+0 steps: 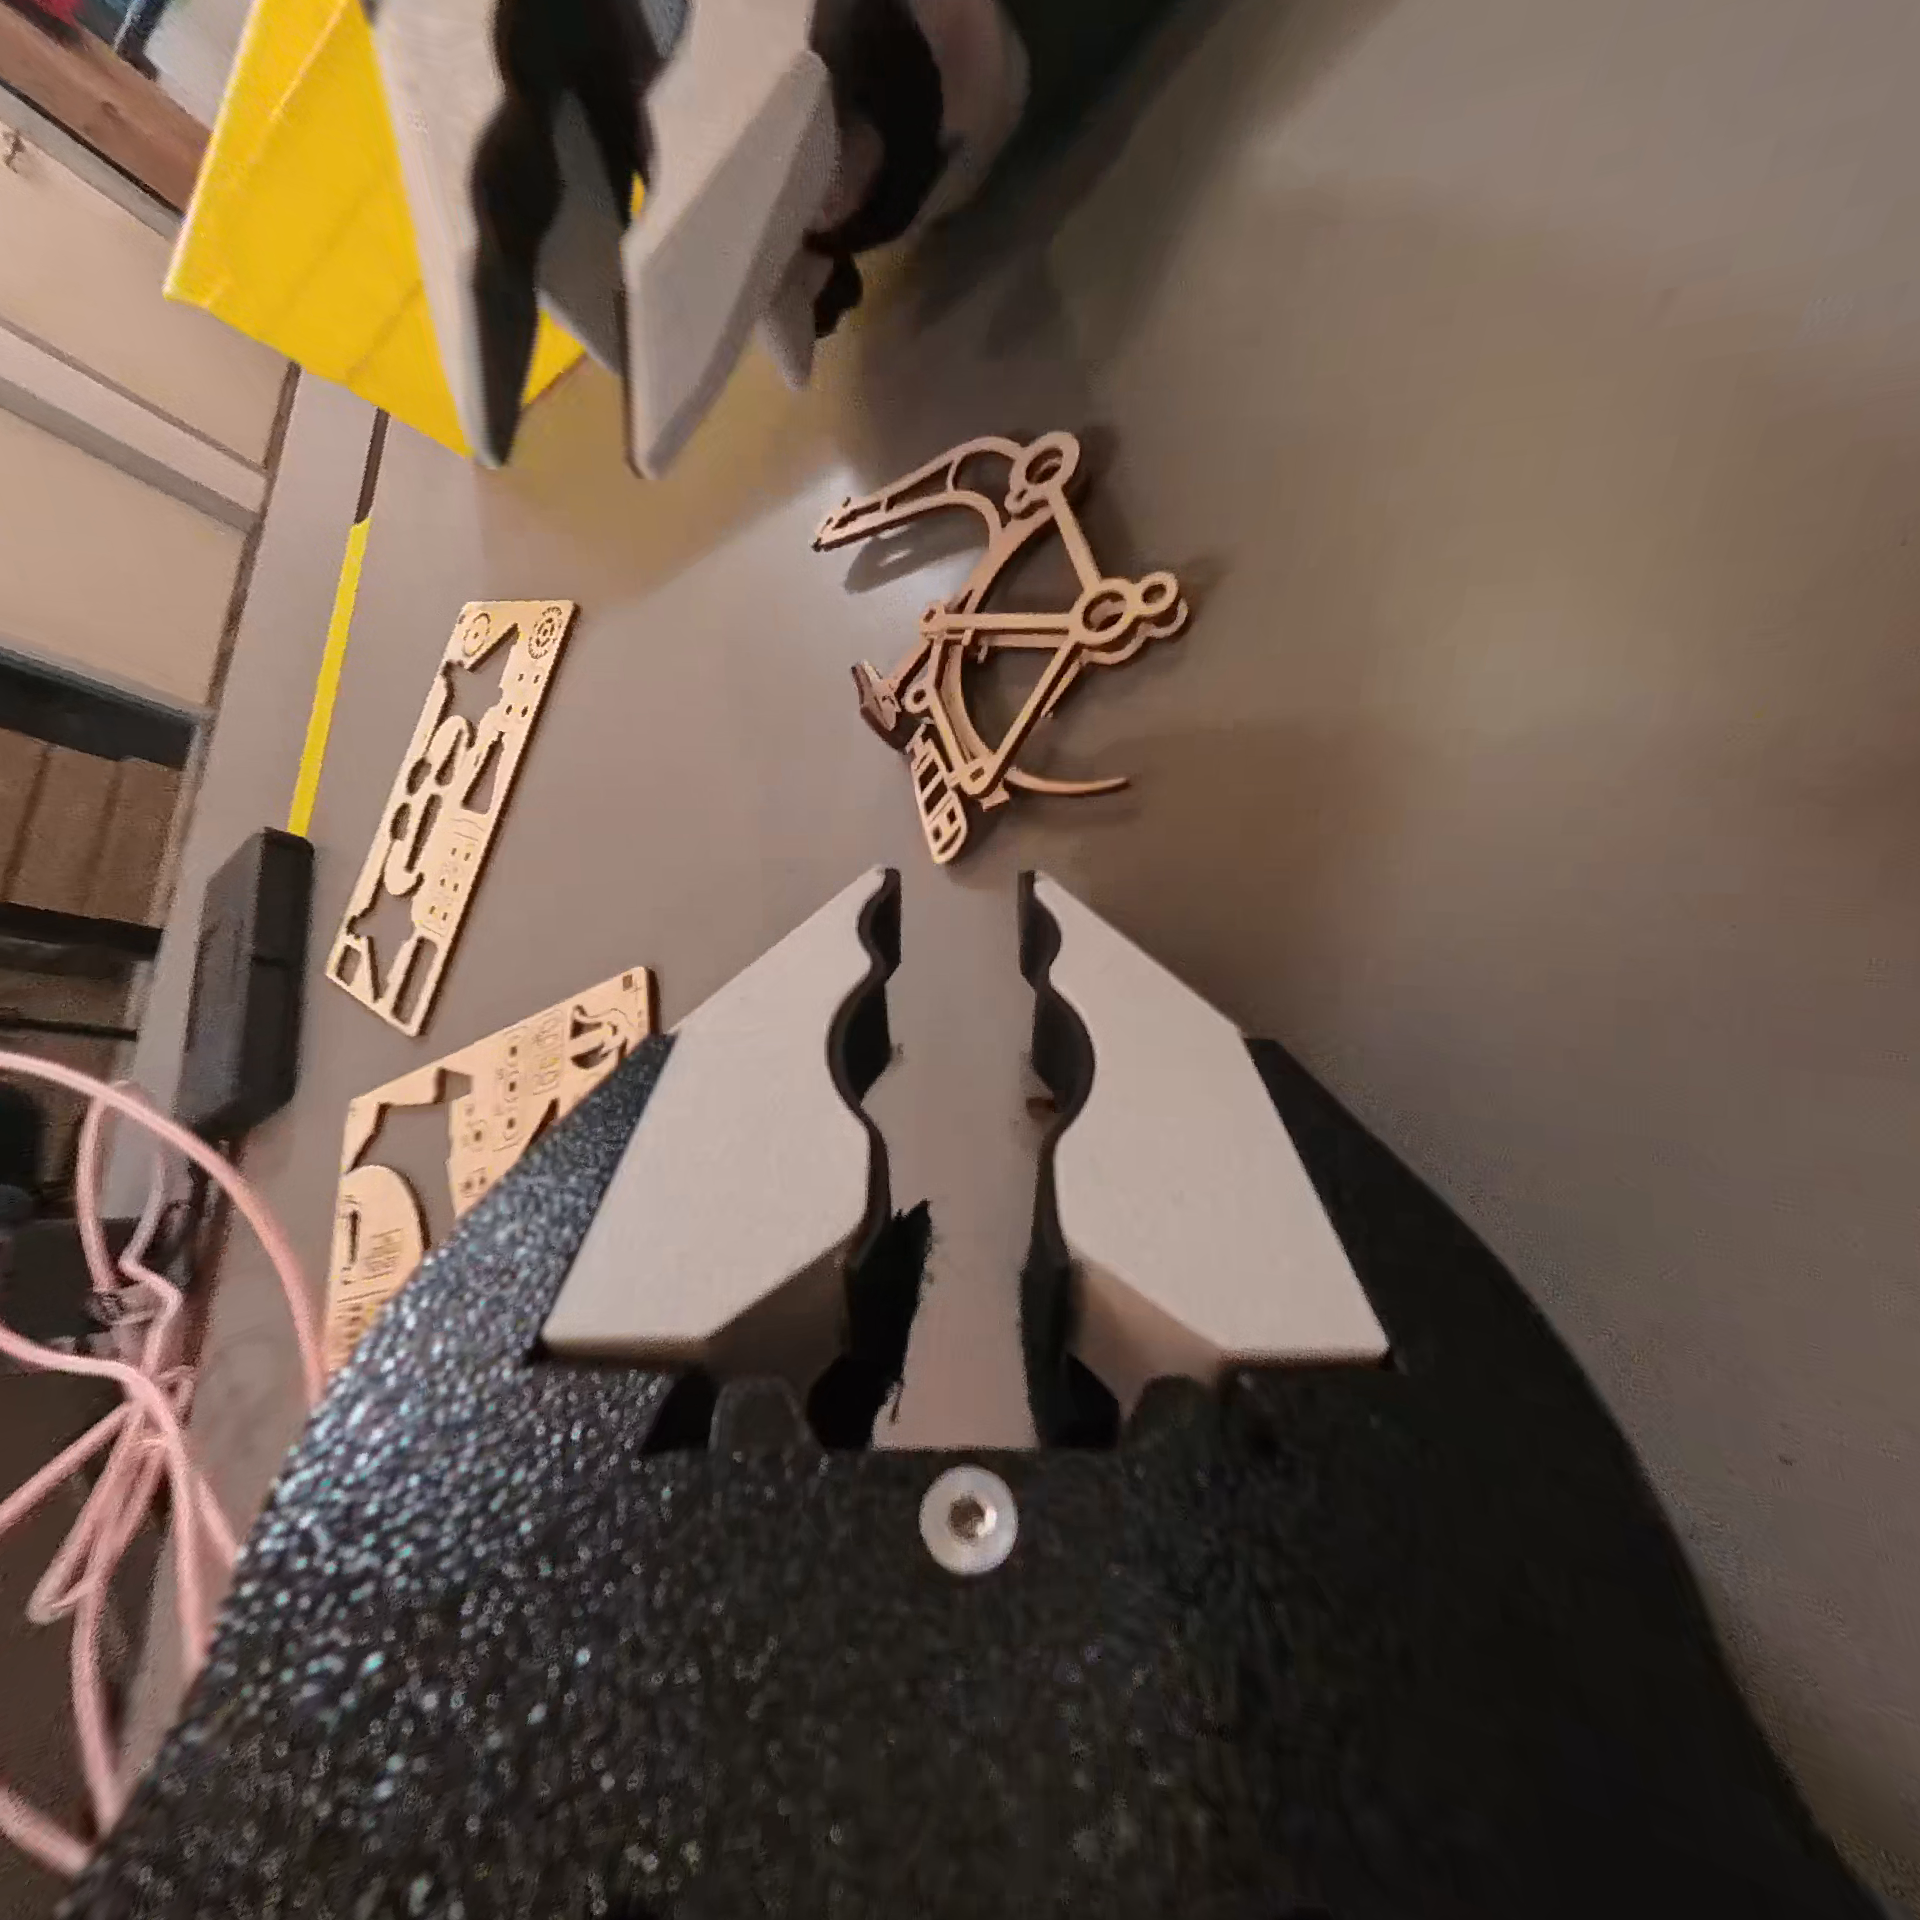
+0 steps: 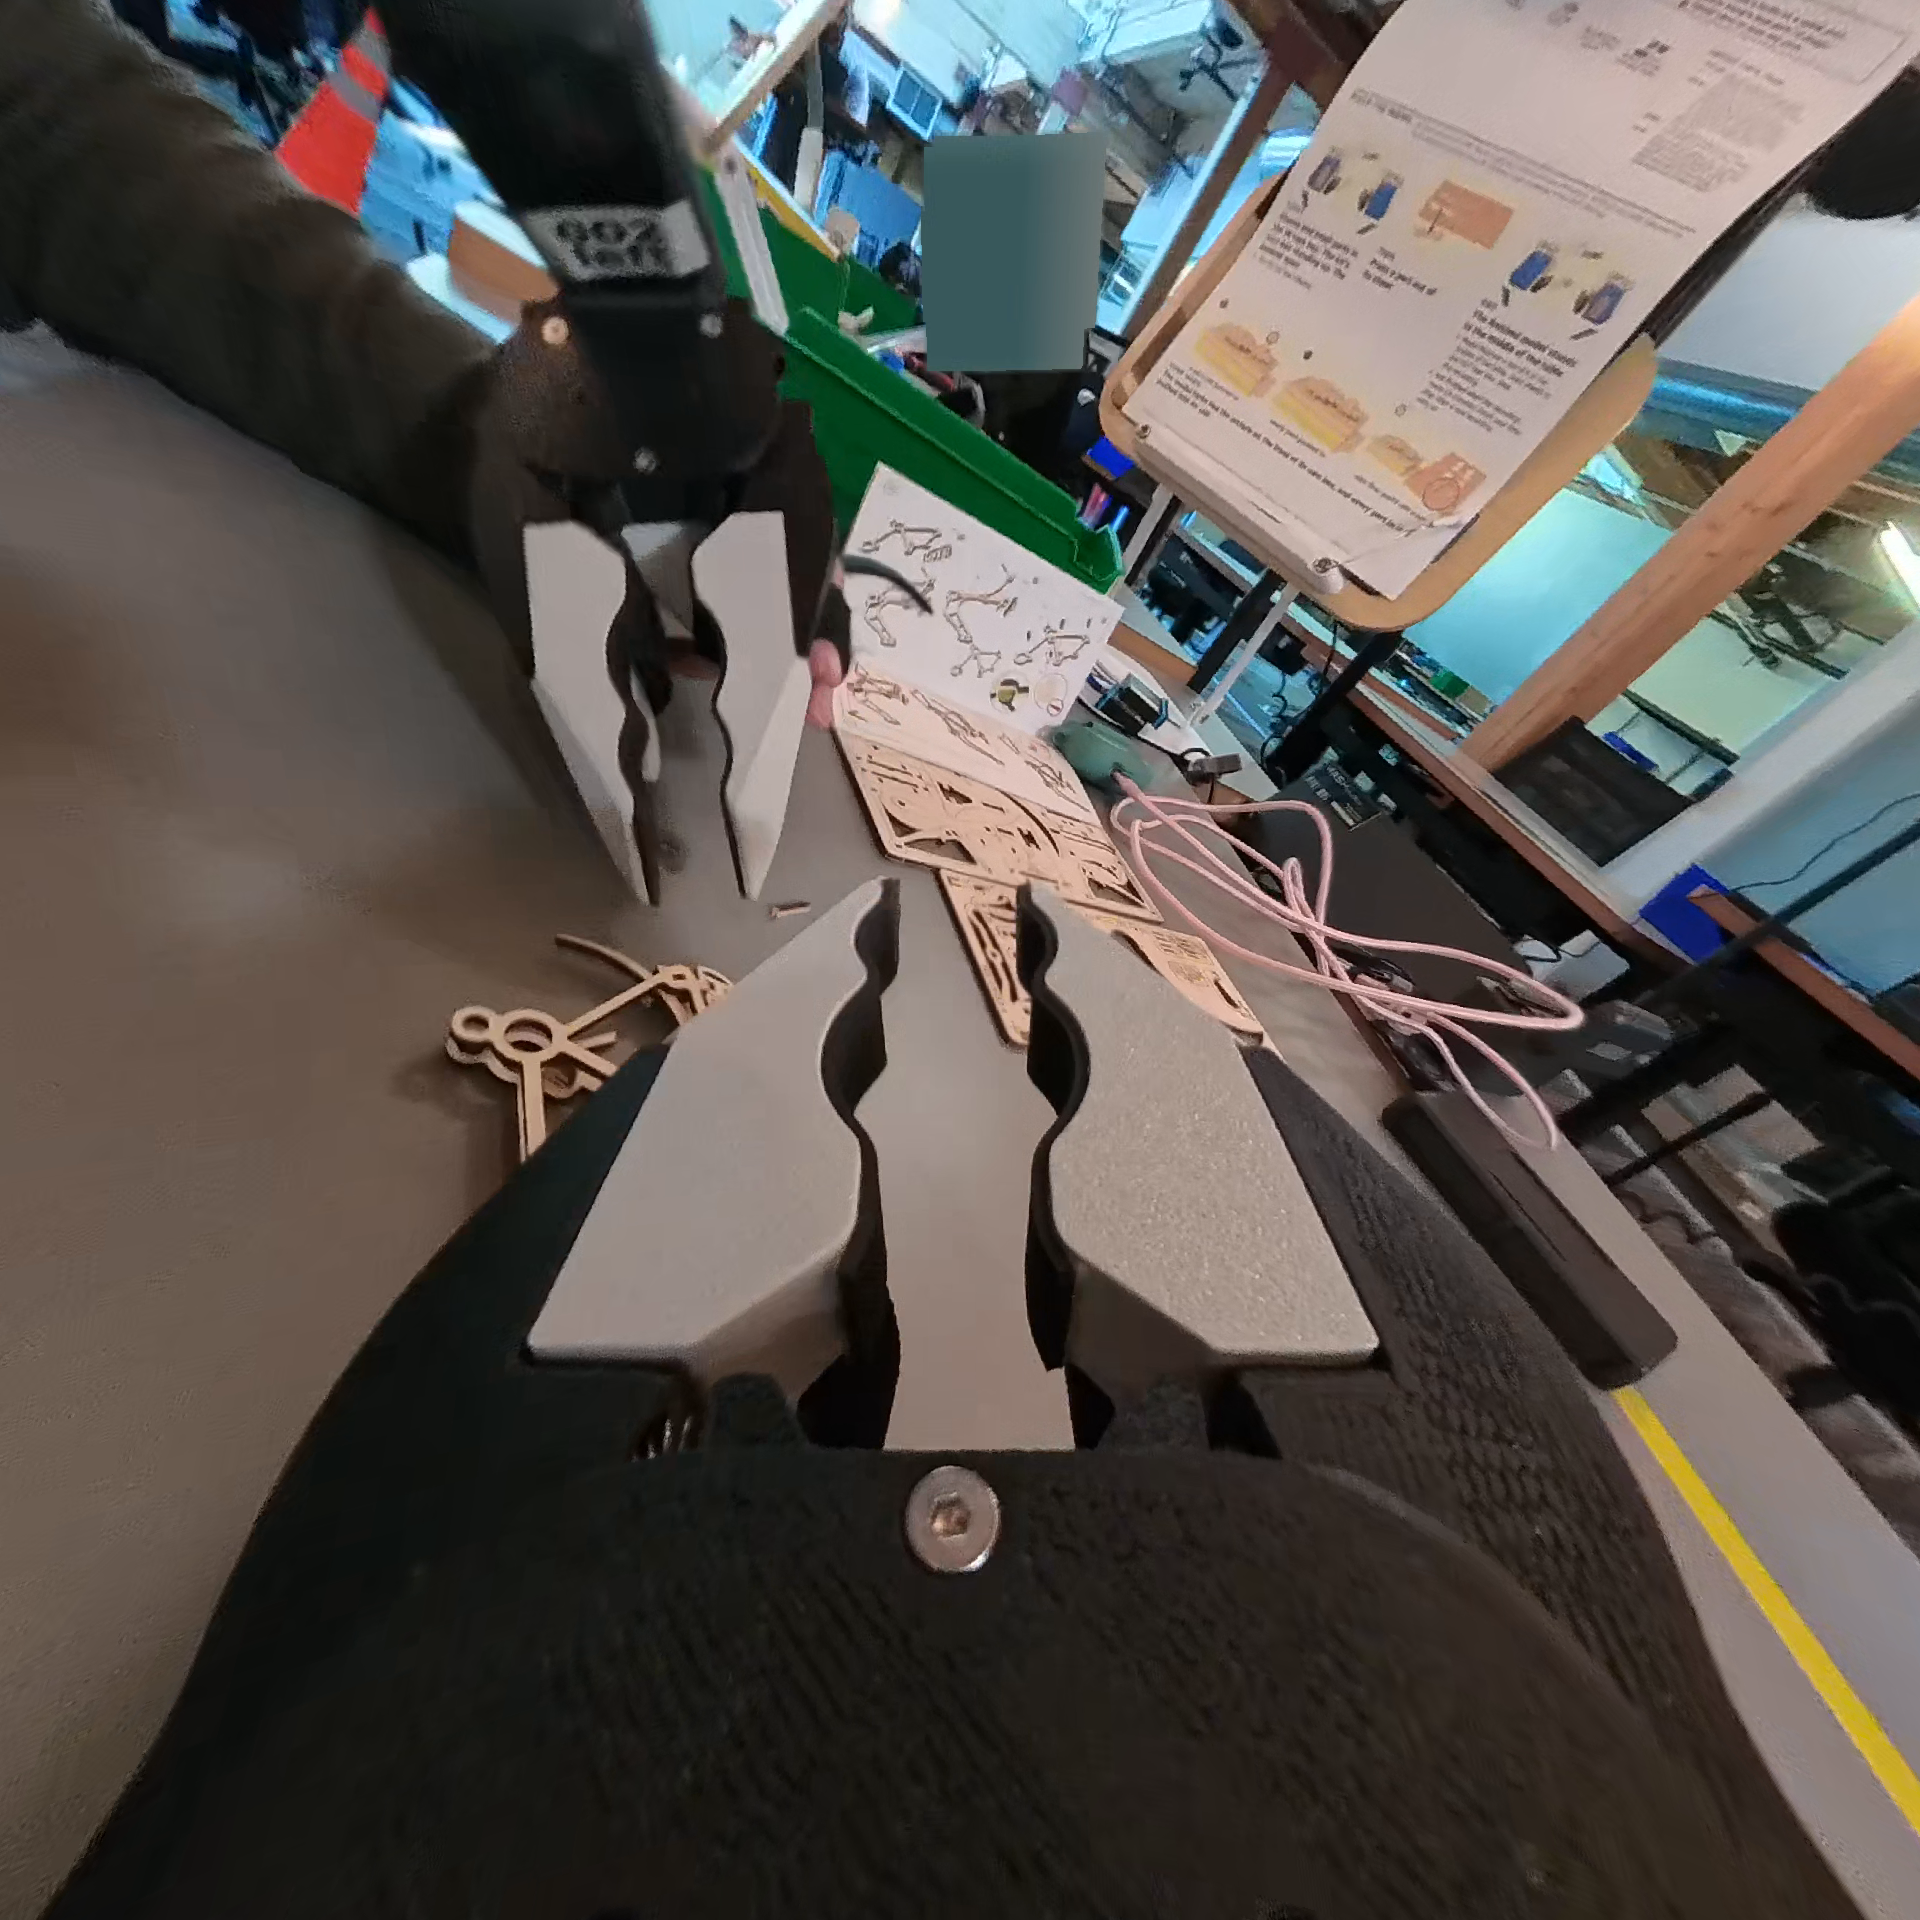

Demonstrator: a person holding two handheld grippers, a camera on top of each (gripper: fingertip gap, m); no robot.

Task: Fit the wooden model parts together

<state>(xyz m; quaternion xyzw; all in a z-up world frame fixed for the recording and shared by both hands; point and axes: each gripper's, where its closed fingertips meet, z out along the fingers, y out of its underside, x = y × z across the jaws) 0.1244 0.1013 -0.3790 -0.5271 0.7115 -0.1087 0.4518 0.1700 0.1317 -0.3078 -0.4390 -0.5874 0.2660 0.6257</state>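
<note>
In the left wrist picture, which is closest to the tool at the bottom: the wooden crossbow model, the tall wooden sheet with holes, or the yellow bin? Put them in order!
From the left tool:
1. Pale wooden crossbow model, just ahead, slightly right.
2. Tall wooden parts sheet with cut-out holes, off to the left.
3. Yellow plastic bin, far away, top left.

The left gripper (image 1: 958, 878) is held with its fingers parted and nothing between them — the right gripper (image 2: 958, 883) likewise. A dark sleeve (image 2: 239, 281) is seen behind the left gripper in the right wrist view.
</note>
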